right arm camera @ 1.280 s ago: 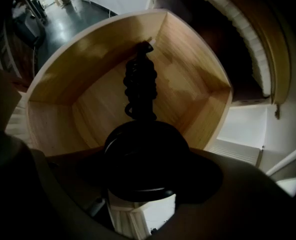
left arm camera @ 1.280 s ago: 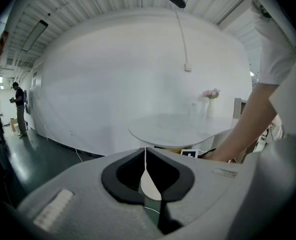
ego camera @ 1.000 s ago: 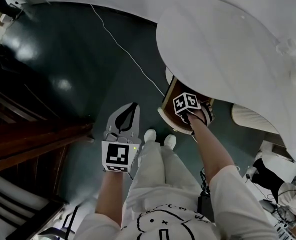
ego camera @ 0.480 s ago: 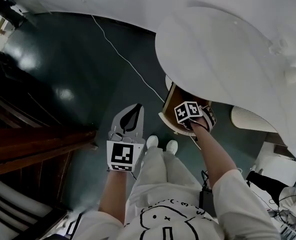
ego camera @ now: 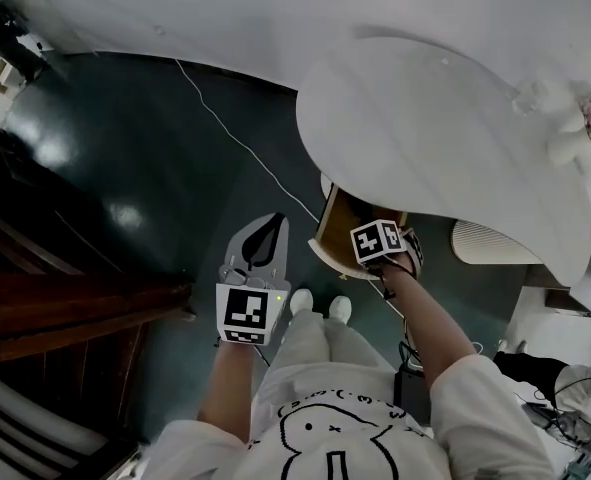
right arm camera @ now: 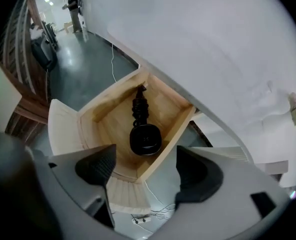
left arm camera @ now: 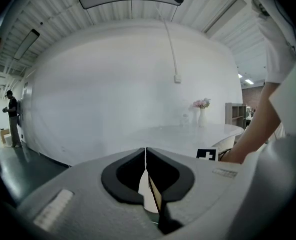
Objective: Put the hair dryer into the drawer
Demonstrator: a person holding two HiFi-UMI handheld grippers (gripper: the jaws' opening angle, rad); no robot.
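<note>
The black hair dryer (right arm camera: 144,138) lies inside the open wooden drawer (right arm camera: 173,134), its coiled cord (right arm camera: 139,106) stretched toward the drawer's back. My right gripper (right arm camera: 150,171) hovers above the drawer's front, open, with nothing between its fingers. In the head view the drawer (ego camera: 332,218) sticks out from under the white round table (ego camera: 425,138), and the right gripper (ego camera: 379,244) sits over it, its jaws hidden by the marker cube. My left gripper (ego camera: 266,230) hangs left of the drawer over the dark floor, shut and empty. It also shows shut in its own view (left arm camera: 145,156).
A white cable (ego camera: 245,143) runs across the dark floor. Dark wooden steps (ego camera: 65,308) stand at the left. A white ribbed object (ego camera: 495,243) sits right of the drawer. A vase of flowers (left arm camera: 202,105) is on the table. A person (left arm camera: 11,119) stands far off.
The head view has shifted, showing more of the table. Both grippers keep about the same places relative to the drawer; the hair dryer stays in it.
</note>
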